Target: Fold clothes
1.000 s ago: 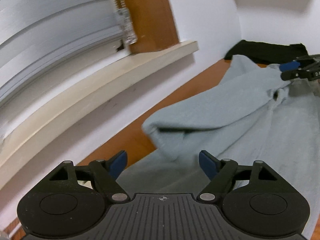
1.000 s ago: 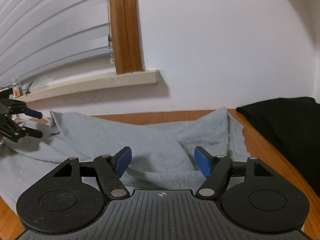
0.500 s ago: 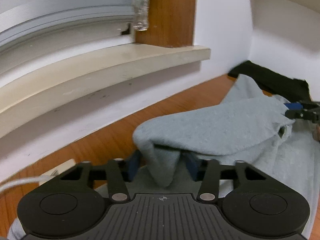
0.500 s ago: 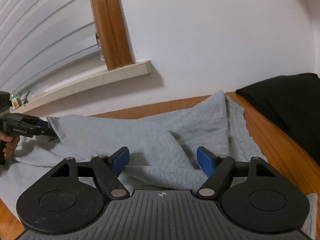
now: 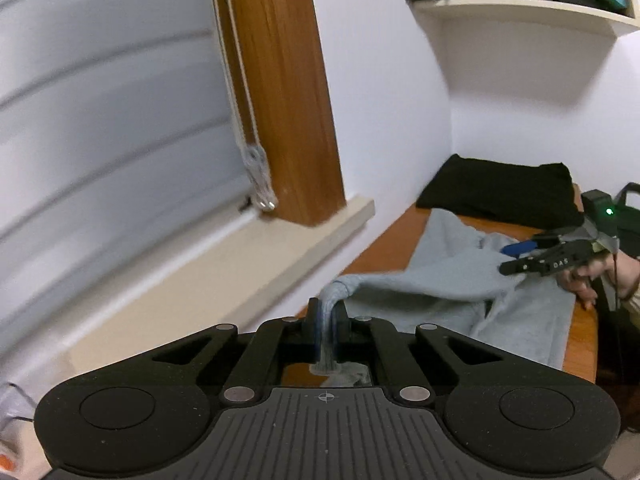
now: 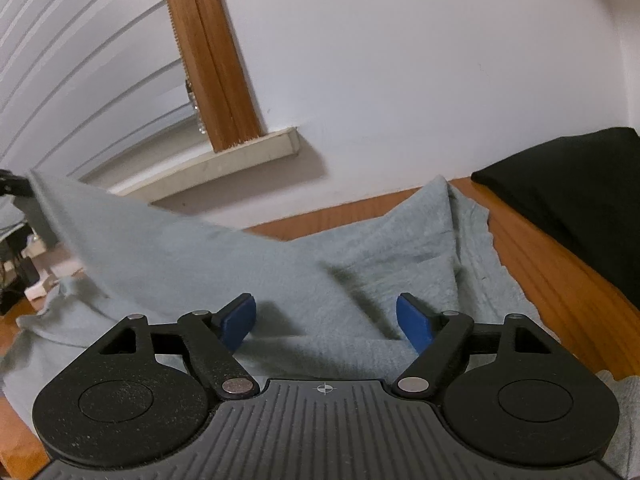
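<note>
At lower centre our left gripper (image 5: 327, 322) pinches the grey garment (image 5: 432, 280), lifting a corner; right gripper (image 6: 326, 322), spread, must grab next.

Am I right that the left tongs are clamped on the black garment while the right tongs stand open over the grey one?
Not quite: the left tongs are clamped on the grey garment, as the left wrist view shows. The black garment lies untouched by the wall. The right tongs do stand open.
</note>
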The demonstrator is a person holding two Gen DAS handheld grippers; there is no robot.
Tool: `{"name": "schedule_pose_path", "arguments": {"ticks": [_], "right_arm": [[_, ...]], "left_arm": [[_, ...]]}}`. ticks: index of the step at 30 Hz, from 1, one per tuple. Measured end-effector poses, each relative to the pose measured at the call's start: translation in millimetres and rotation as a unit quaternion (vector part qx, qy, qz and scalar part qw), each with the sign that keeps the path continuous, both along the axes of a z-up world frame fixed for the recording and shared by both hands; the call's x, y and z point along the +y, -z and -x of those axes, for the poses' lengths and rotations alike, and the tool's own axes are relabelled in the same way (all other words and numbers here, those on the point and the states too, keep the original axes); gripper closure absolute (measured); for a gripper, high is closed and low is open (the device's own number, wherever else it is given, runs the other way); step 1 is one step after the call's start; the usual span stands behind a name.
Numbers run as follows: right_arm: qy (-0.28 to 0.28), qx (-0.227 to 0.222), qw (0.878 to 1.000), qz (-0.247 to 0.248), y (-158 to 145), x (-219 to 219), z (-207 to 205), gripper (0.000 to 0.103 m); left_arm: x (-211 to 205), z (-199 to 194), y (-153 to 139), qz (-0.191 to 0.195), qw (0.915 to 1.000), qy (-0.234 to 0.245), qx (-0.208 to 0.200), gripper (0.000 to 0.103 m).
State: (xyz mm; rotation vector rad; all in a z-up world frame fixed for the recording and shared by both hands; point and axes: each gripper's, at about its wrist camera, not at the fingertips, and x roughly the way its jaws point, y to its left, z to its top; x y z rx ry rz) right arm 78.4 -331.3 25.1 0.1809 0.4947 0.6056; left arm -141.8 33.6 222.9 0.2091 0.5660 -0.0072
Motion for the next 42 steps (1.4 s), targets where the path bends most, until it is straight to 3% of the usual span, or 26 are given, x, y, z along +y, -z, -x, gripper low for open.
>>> {"name": "schedule_pose_path", "arguments": {"ticks": [5,13,17,21,24,31,35,37,38,42], "right_arm": [[0.004,-0.004,1.0,-0.009,-1,-2,2,0.023],[0.008,-0.031,0.999,-0.017,-5,-6,11,0.023],[0.0,-0.071,0.995,0.069,-13,-4,22,0.028],[-0.03,-0.08,0.986,0.144,-18,-11,34,0.059],[-0.055,-0.08,0.978,0.186,-20,-8,40,0.059],[-0.128,-0.095,0.964,0.213,-24,10,52,0.058],[-0.127,-0.098,0.962,0.222,-23,18,46,0.058],[-0.122,-0.089,0.965,0.215,-25,16,37,0.076],[-0.114,-0.083,0.969,0.203,-29,11,31,0.101],[-0.059,-0.055,0.988,0.135,-38,-17,8,0.101]], "left_arm": [[0,-2,1,-0.009,0.9996,-0.008,0.024,0.098],[20,-20,49,0.006,0.9982,-0.034,0.048,0.098],[26,-22,53,0.014,0.9982,-0.042,0.04,0.098],[28,-24,54,0.019,0.9983,-0.046,0.031,0.098],[27,-25,51,0.022,0.9984,-0.047,0.021,0.098],[8,-18,14,0.001,0.9993,-0.038,0.003,0.098],[-5,-15,-6,-0.013,0.9995,-0.027,-0.006,0.098],[-10,-16,-13,-0.018,0.9994,-0.025,-0.012,0.098],[-12,-18,-17,-0.02,0.9993,-0.025,-0.017,0.098],[-26,-33,-29,-0.025,0.9981,-0.025,-0.05,0.098]]}}
